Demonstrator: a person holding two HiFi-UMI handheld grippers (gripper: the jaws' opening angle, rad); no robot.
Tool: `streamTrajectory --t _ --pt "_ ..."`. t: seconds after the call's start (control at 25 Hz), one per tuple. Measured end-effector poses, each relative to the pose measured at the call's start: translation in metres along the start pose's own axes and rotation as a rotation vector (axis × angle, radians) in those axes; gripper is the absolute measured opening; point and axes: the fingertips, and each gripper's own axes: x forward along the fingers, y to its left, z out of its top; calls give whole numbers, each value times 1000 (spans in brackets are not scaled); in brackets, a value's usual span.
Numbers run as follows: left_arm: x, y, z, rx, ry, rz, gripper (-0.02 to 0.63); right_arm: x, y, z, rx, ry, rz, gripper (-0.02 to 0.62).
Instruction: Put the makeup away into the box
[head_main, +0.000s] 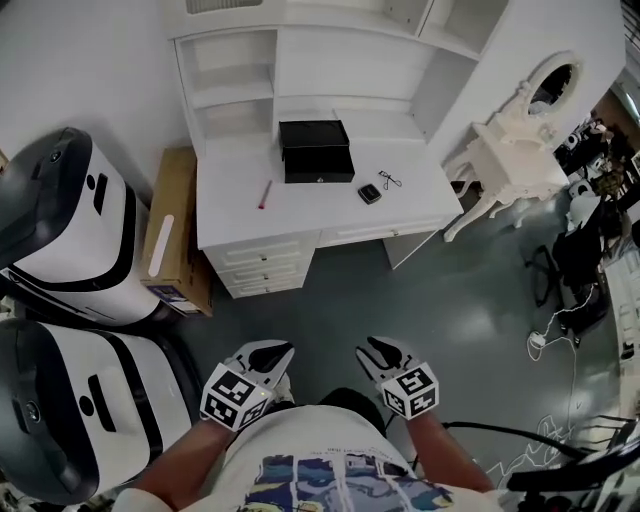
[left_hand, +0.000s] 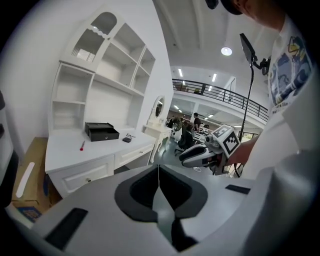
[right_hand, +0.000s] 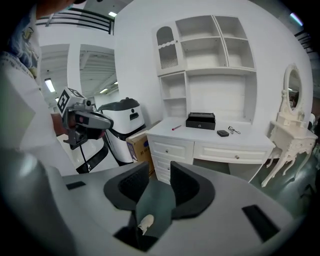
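Note:
On the white desk (head_main: 300, 215) a black box (head_main: 316, 150) stands at the back. A red makeup stick (head_main: 265, 194) lies left of it; a small black compact (head_main: 370, 193) and an eyelash curler (head_main: 390, 179) lie to its right. Both grippers hang over the floor, well short of the desk. My left gripper (head_main: 278, 353) has its jaws together, as the left gripper view (left_hand: 159, 169) shows. My right gripper (head_main: 376, 349) stands open and empty, with a gap between its pads (right_hand: 160, 172). From the right gripper view the box (right_hand: 200, 120) and compact (right_hand: 223, 133) are far ahead.
Two large white and black machines (head_main: 70, 230) stand to the left, with a cardboard box (head_main: 180, 230) against the desk's side. A white vanity table with an oval mirror (head_main: 515, 150) stands to the right. Cables (head_main: 550, 335) lie on the grey floor at the right.

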Motion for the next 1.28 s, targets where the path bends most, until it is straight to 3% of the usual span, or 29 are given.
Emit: streamTrajectory --t 0.24,0.48,0.8,1.28 --pt "-7 38 8 -47 -28 19 15 31 -17 26 -38 29 -17 161" --pt "3 70 18 -61 -23 34 14 69 -64 43 -28 48 -38 177" --pt "34 135 58 -84 -19 127 14 140 -163 76 -15 53 -51 210" --pt "122 200 136 -80 24 181 14 234 -314 106 -29 131 -75 281"
